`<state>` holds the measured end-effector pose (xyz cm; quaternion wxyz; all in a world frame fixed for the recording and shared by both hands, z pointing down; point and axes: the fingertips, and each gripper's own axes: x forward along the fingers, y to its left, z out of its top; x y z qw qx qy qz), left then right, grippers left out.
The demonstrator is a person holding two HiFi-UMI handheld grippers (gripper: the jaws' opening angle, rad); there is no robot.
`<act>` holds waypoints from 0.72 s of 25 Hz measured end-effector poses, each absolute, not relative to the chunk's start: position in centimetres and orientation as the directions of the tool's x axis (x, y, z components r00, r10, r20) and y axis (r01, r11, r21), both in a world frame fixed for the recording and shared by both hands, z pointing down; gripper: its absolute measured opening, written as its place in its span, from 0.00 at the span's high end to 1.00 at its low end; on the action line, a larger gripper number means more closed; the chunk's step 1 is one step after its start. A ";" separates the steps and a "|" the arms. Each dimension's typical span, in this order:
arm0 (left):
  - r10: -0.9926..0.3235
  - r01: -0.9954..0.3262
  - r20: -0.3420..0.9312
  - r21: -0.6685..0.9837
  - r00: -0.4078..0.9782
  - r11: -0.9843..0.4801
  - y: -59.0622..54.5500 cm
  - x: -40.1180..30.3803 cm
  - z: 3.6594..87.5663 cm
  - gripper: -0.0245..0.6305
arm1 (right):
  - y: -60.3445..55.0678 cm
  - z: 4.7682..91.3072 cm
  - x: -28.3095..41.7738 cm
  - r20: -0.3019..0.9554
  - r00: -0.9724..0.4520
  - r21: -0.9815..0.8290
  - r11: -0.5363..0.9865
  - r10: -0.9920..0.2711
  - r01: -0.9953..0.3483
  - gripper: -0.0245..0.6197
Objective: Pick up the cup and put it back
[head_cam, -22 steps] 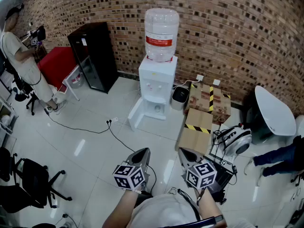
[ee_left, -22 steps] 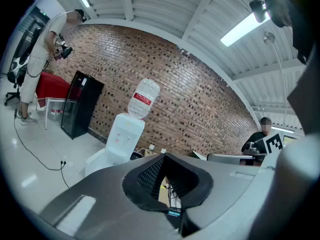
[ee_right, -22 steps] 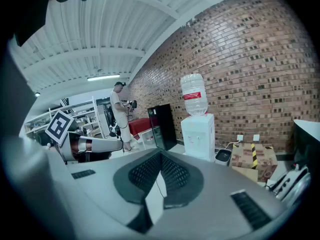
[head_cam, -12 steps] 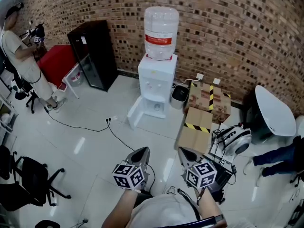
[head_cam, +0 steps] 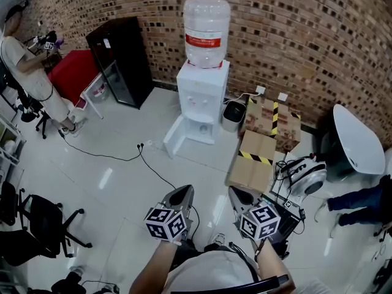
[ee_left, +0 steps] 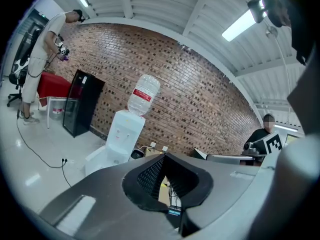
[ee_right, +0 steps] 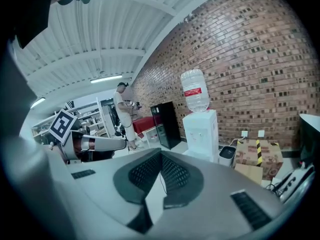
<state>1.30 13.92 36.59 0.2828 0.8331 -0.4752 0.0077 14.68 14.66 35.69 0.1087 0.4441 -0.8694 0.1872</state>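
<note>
I make out no cup in any view. A white water dispenser [head_cam: 202,100] with a clear bottle [head_cam: 207,32] on top stands against the brick wall, well ahead of me; its tap recess is too small to read. My left gripper [head_cam: 185,192] and right gripper [head_cam: 234,192] hover side by side over the floor, low in the head view, pointing at the dispenser. Both are shut with nothing between them. In the left gripper view the left gripper [ee_left: 164,155] has the dispenser [ee_left: 117,139] to its left. The right gripper [ee_right: 160,153] has the dispenser [ee_right: 200,131] to its right.
A black cabinet [head_cam: 119,60], a red table [head_cam: 73,75] and a person [head_cam: 27,66] are at the left. Right of the dispenser are a small bin [head_cam: 233,115], cardboard boxes [head_cam: 254,164] and a white chair [head_cam: 358,139]. A cable [head_cam: 147,161] crosses the floor. An office chair [head_cam: 37,225] stands near left.
The head view has shifted slightly, so the dispenser sits a little higher in the picture. Both grippers stay side by side and shut.
</note>
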 end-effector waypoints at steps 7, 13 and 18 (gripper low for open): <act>-0.801 -0.816 0.306 0.463 0.514 -0.346 13.8 1.8 37.7 0.96 | 13.6 37.2 15.3 0.349 -0.622 -0.252 0.569 -0.701 -0.783 0.94; -0.810 -0.821 0.306 0.467 0.500 -0.330 11.0 1.3 38.8 0.96 | 10.7 37.9 14.0 0.306 -0.660 -0.271 0.602 -0.686 -0.751 0.94; -0.801 -0.815 0.319 0.481 0.507 -0.324 7.5 -0.8 40.4 0.96 | 6.2 39.9 11.9 0.296 -0.636 -0.314 0.556 -0.713 -0.770 0.94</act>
